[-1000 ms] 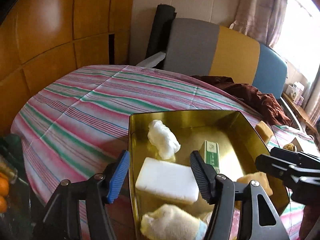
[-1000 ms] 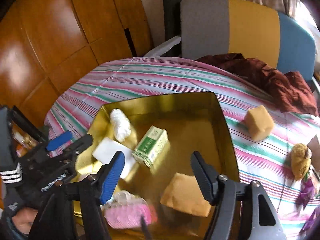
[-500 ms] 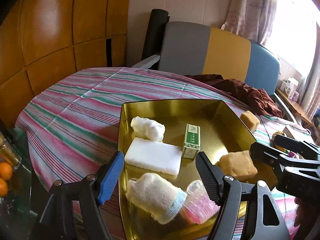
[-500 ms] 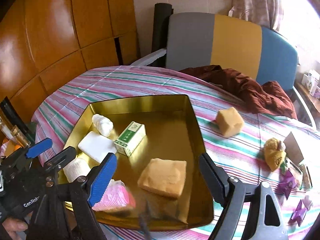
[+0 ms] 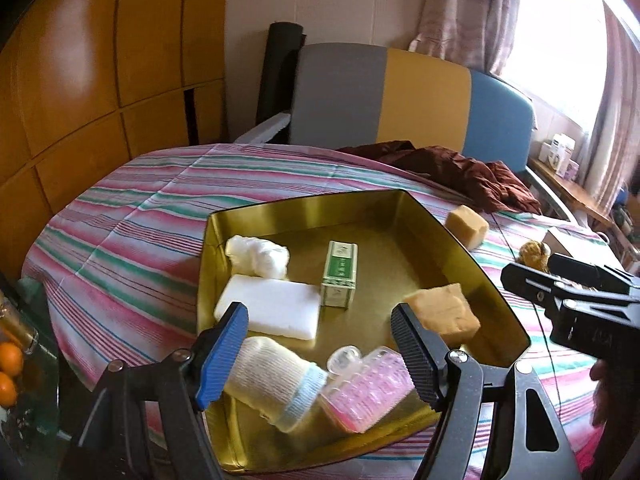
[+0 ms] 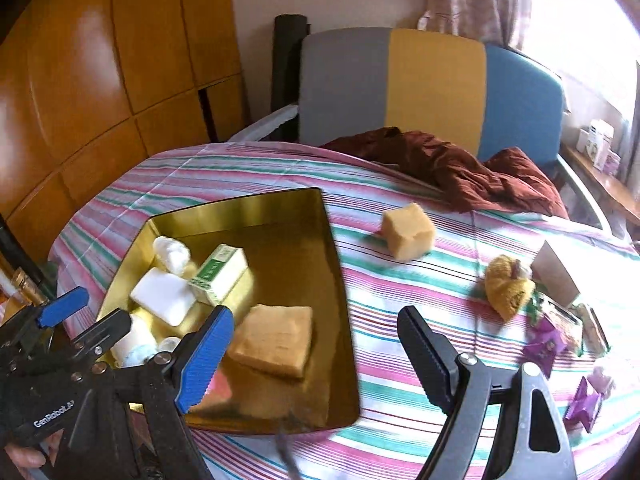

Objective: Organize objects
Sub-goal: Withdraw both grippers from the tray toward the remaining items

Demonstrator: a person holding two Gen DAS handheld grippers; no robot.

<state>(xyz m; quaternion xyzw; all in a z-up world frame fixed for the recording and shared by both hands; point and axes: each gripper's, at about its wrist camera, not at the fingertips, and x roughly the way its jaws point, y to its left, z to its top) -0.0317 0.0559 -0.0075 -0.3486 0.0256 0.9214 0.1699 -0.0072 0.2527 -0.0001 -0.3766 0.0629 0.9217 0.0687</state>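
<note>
The left gripper (image 5: 320, 344) is held above the near end of the gold tray (image 5: 460, 240), jaws apart, nothing clamped. A rolled white sock (image 5: 272, 380) and a pink container (image 5: 368, 392) are seen just below its fingertips; ahead of them lie a white block (image 5: 272, 310), a green box (image 5: 339, 274) and a white wad (image 5: 258, 256). A tan sponge (image 5: 444, 312) lies beside the right finger.

The right gripper (image 6: 316, 356) is spread wide and empty, its blue pad (image 6: 204, 364) over the tray, its black finger (image 6: 424, 352) over the striped cloth (image 6: 400, 280). A second tan sponge block (image 6: 408, 232) is noted further ahead on the cloth, outside the tray, and a yellow plush (image 6: 508, 288) to the right.
</note>
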